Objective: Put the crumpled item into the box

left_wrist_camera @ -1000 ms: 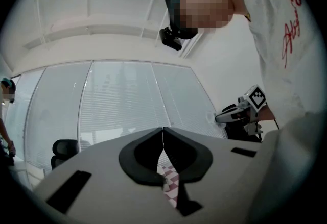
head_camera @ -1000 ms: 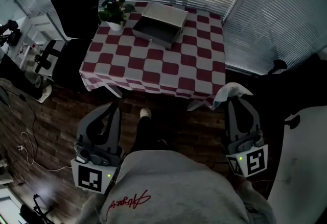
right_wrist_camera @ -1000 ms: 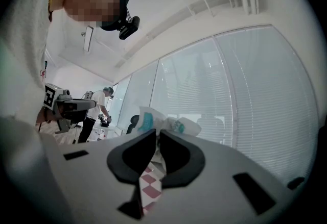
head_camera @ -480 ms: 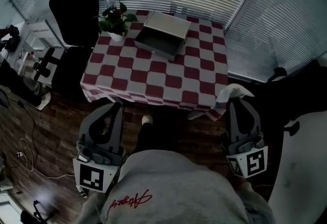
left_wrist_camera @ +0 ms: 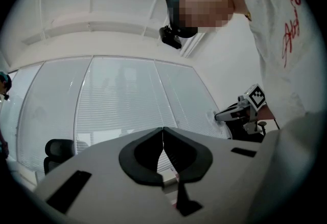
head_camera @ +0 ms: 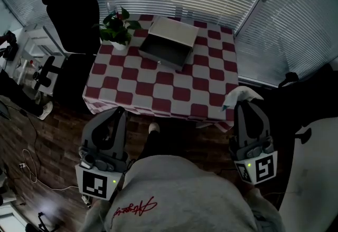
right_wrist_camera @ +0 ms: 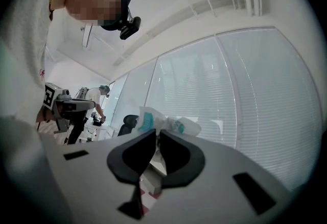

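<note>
Finding: the counter (head_camera: 158,88) sits lower and nearer in the head view than a second ago, so the person appears to be walking up to it. Both claws keep their stations at the waist.

The right claw (head_camera: 244,103) is clamped on the crumpled white wrapper (head_camera: 240,93), which now overlaps the counter's near right corner, held above it and not resting on it. The left claw (head_camera: 119,113) is closed on nothing.

The open grey box (head_camera: 163,46) stands at the counter's far edge, beside a potted plant (head_camera: 117,24) at the far left corner.

Assessment: carry in progress; deposit not yet made.
</note>
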A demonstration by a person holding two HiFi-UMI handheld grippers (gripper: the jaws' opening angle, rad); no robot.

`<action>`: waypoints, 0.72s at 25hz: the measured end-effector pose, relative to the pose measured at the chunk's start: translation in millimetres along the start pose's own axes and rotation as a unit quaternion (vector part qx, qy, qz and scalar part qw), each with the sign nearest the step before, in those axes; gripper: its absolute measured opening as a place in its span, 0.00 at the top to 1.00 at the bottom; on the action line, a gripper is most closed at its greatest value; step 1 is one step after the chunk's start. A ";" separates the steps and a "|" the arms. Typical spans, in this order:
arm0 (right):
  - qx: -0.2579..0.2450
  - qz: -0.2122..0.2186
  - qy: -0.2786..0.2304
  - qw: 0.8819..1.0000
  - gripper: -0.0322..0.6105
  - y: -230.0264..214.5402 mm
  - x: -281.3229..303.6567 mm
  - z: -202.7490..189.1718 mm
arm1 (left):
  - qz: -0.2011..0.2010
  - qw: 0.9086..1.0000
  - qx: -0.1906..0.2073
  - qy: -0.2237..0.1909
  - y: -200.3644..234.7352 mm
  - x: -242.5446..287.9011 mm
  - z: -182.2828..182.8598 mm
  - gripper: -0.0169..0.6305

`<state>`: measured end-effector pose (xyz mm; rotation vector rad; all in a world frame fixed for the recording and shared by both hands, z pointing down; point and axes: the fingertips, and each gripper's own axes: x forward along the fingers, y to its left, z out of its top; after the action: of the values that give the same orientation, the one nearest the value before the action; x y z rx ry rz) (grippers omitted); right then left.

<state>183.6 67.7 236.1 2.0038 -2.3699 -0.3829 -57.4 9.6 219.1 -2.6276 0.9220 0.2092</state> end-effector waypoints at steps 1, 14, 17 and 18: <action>0.000 -0.001 0.001 1.000 0.89 -1.3 3.6 -1.5 | 0.000 1.000 -0.001 -0.001 2.5 3.1 -1.9 0.95; 0.003 -0.003 0.011 1.000 0.89 -23.2 52.6 -20.1 | -0.005 1.000 -0.006 0.005 31.6 49.0 -27.6 0.95; 0.003 -0.008 0.013 1.000 0.89 -30.3 62.5 -20.2 | -0.010 1.000 -0.008 0.001 37.9 63.2 -29.3 0.95; 0.003 -0.010 0.014 1.000 0.89 -32.6 65.8 -20.0 | -0.013 1.000 -0.008 0.000 40.1 67.7 -29.5 0.95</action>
<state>206.8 -4.7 239.5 2.0226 -2.3403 -0.3464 -29.2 -69.5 218.5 -2.6522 0.8906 0.2098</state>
